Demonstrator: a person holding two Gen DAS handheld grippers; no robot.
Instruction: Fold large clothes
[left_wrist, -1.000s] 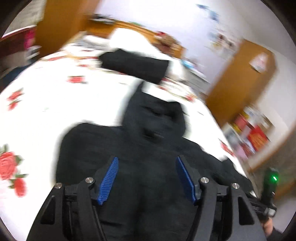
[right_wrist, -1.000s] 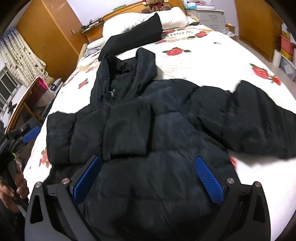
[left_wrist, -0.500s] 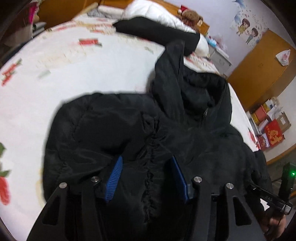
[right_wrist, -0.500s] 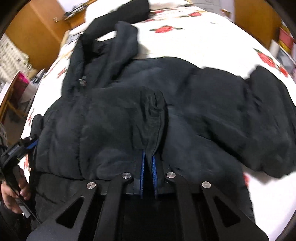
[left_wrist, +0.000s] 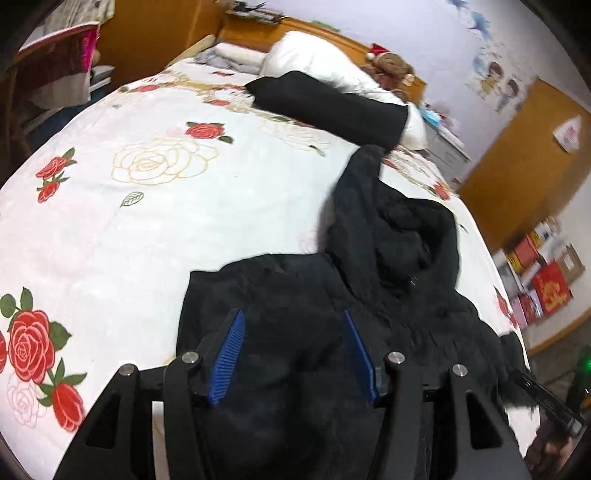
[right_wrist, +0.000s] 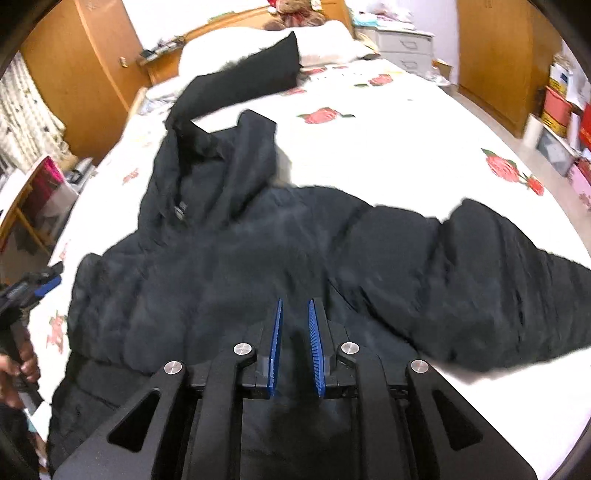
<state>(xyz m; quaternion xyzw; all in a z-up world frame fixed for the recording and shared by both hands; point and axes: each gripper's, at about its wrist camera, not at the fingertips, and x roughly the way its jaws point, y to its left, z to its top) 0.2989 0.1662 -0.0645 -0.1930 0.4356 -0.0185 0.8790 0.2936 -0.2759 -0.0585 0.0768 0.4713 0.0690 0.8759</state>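
- left tool (left_wrist: 293, 354): jaws half spread over the jacket (left_wrist: 369, 295), pinching nothing.
- right tool (right_wrist: 295, 347): jaws narrow, opening, nothing pinched between.
- jacket: black, puffy, flat on the bed (right_wrist: 406, 147).

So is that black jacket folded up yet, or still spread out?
Mostly spread. The jacket lies flat on the bed, one sleeve stretched sideways, hood extended. The other sleeve's position is unclear.

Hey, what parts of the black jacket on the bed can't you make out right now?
Jacket hem: both wrist views, cut off at the bottom edge.
Spread sleeve cuff: right wrist view, cut off by the right edge.
Zipper line: both views, motion blur, black on black.
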